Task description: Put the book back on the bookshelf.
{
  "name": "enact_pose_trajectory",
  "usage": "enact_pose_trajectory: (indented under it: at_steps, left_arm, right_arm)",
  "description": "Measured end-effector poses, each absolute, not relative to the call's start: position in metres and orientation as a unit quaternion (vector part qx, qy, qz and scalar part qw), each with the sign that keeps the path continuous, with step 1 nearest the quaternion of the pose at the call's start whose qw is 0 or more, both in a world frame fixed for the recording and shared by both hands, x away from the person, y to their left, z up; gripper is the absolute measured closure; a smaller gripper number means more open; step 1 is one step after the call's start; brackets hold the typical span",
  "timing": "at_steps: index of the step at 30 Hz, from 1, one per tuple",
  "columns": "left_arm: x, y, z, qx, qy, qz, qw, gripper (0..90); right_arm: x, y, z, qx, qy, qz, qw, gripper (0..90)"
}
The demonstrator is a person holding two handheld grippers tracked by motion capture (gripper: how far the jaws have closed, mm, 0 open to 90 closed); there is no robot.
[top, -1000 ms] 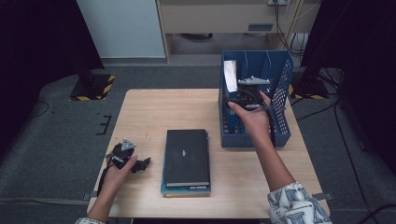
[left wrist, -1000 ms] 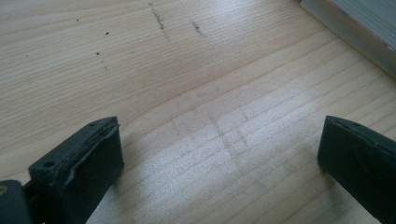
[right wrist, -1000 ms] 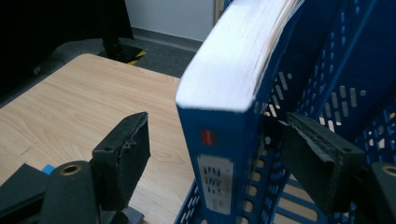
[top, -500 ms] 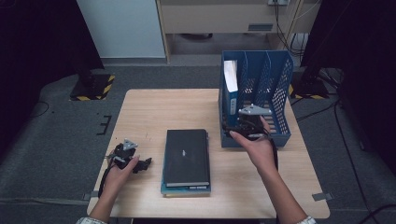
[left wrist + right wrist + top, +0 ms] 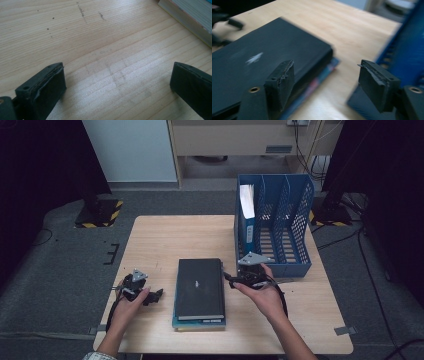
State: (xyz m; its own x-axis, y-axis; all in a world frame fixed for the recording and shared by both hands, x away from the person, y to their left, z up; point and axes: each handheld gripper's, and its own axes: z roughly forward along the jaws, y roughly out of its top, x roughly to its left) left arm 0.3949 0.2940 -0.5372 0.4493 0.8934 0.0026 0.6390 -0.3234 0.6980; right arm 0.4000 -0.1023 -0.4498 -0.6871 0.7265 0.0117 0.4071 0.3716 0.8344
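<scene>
Black book (image 5: 200, 287) | flat, long axis front-back | R gripper (image 5: 231, 279) jaws closing, empty | L gripper (image 5: 159, 294) agape

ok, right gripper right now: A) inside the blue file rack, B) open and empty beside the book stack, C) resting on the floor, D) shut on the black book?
B: in the right gripper view the right gripper has its jaws apart with nothing between them, next to the black book on the stack, outside the blue file rack.
</scene>
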Motion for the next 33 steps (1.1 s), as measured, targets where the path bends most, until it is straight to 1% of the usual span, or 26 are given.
enact_pose_trajectory:
  at_steps: [2, 4, 7, 11, 12, 15, 17, 23, 30, 33]
  left_arm:
    - [0.395, 0.294, -0.537, 0.79, 0.484, 0.198, 0.32, 0.0]
    - [0.394, 0.293, -0.537, 0.791, 0.482, 0.197, 0.32, 0.0]
    - [0.391, 0.291, -0.537, 0.793, 0.478, 0.195, 0.322, 0.0]
    - [0.388, 0.292, -0.535, 0.797, 0.473, 0.195, 0.322, 1.5]
    - [0.387, 0.292, -0.535, 0.796, 0.473, 0.195, 0.324, 3.5]
    - [0.385, 0.294, -0.53, 0.788, 0.474, 0.205, 0.336, 4.1]
    - [0.383, 0.295, -0.526, 0.782, 0.475, 0.21, 0.346, 4.4]
    - [0.375, 0.296, -0.515, 0.769, 0.475, 0.213, 0.372, 5.5]
    - [0.361, 0.281, -0.499, 0.771, 0.443, 0.215, 0.404, 5.9]
    - [0.357, 0.274, -0.497, 0.779, 0.427, 0.217, 0.405, 5.8]
  right_arm:
    - [0.395, -0.097, -0.455, 0.342, 0.813, 0.434, 0.181, 28.9]
    - [0.391, -0.092, -0.461, 0.339, 0.818, 0.432, 0.168, 28.9]
    - [0.388, -0.086, -0.468, 0.33, 0.829, 0.419, 0.167, 27.6]
    - [0.381, -0.078, -0.472, 0.322, 0.835, 0.416, 0.164, 22.9]
    - [0.38, -0.076, -0.473, 0.32, 0.835, 0.417, 0.164, 21.4]
    - [0.378, -0.073, -0.474, 0.325, 0.833, 0.418, 0.16, 15.6]
    - [0.377, -0.073, -0.475, 0.329, 0.83, 0.419, 0.163, 13.4]
    - [0.372, -0.072, -0.473, 0.336, 0.824, 0.427, 0.163, 12.4]
    - [0.369, -0.067, -0.476, 0.33, 0.827, 0.431, 0.148, 15.5]
    - [0.37, -0.065, -0.479, 0.331, 0.828, 0.429, 0.141, 15.3]
